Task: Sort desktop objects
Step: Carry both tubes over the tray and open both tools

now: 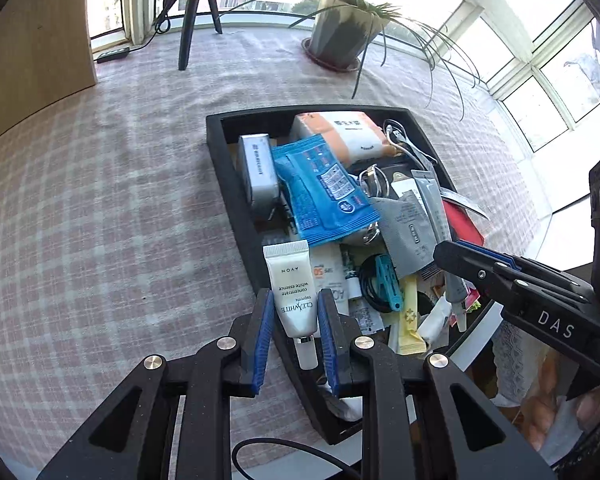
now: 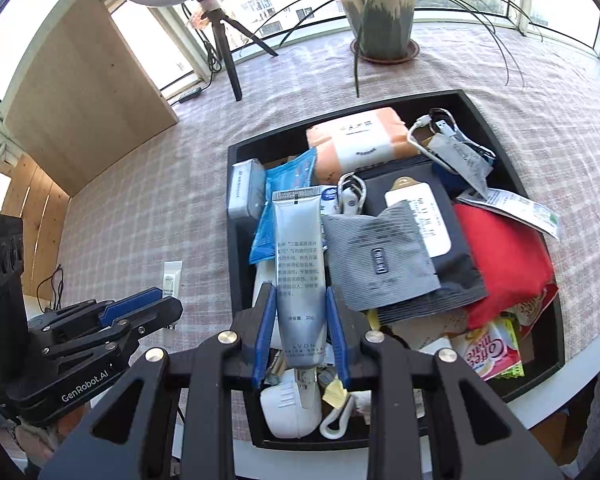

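A black tray [image 1: 236, 208] [image 2: 236, 248] on the checked tablecloth is piled with small items. My left gripper [image 1: 296, 300] is shut on a white AVON tube [image 1: 292, 288], held over the tray's left wall; the tube also shows edge-on in the right wrist view [image 2: 173, 280]. My right gripper [image 2: 300, 296] is shut on a silver-grey AVON tube [image 2: 298, 272], held above the tray's near left part. It appears from the side in the left wrist view [image 1: 452, 254], the tube [image 1: 456, 300] hanging below it.
In the tray lie a blue wipes pack [image 1: 324, 188], an orange tissue pack [image 2: 360, 136], a grey pouch [image 2: 376, 256], a red pouch [image 2: 504, 256] and a coffee sachet [image 2: 492, 352]. A potted plant [image 2: 384, 12], a tripod [image 1: 192, 12] and a wooden box [image 2: 88, 92] stand behind.
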`<state>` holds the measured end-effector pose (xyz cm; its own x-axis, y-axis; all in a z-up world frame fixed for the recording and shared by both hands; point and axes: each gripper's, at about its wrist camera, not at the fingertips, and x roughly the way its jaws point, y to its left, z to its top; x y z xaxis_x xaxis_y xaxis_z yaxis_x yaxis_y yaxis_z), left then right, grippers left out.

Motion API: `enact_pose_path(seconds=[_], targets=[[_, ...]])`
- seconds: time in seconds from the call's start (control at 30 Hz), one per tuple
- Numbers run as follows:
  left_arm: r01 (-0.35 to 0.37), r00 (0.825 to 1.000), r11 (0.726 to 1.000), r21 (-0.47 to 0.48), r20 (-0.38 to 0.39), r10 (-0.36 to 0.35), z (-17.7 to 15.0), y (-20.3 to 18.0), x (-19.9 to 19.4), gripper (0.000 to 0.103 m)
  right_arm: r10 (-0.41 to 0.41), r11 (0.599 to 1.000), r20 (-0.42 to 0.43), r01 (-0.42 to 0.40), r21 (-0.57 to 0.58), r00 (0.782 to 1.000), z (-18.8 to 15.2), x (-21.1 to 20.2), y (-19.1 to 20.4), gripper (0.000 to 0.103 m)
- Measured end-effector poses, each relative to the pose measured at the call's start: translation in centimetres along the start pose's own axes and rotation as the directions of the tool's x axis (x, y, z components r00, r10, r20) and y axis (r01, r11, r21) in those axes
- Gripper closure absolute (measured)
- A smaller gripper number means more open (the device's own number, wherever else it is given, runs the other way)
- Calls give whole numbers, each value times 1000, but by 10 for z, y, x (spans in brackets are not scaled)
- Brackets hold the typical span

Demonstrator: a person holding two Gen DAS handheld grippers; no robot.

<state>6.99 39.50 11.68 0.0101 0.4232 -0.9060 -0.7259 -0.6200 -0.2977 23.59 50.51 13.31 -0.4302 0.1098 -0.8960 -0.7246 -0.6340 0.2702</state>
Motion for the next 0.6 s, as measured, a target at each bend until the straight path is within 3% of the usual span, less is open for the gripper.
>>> enact_pose_path(seconds=[0.23,0.43,0.53,0.6], targets=[[18,1000,999,47,-16,-17,29,-59,25,82,-49,998,11,49,48,999,17,-7,-66,77],[20,1000,992,121,-22,-18,41,-98,35,80,-64,997,24,63,53,998,29,-16,-93,77],[-14,1000,992,122,2,14,43,-103,35,41,-65,996,12,64,56,998,32,-17,-98,66],[-25,1000,994,109,17,23,43,-99,32,39,-65,997,21,64,50,998,32,-20,-99,62]])
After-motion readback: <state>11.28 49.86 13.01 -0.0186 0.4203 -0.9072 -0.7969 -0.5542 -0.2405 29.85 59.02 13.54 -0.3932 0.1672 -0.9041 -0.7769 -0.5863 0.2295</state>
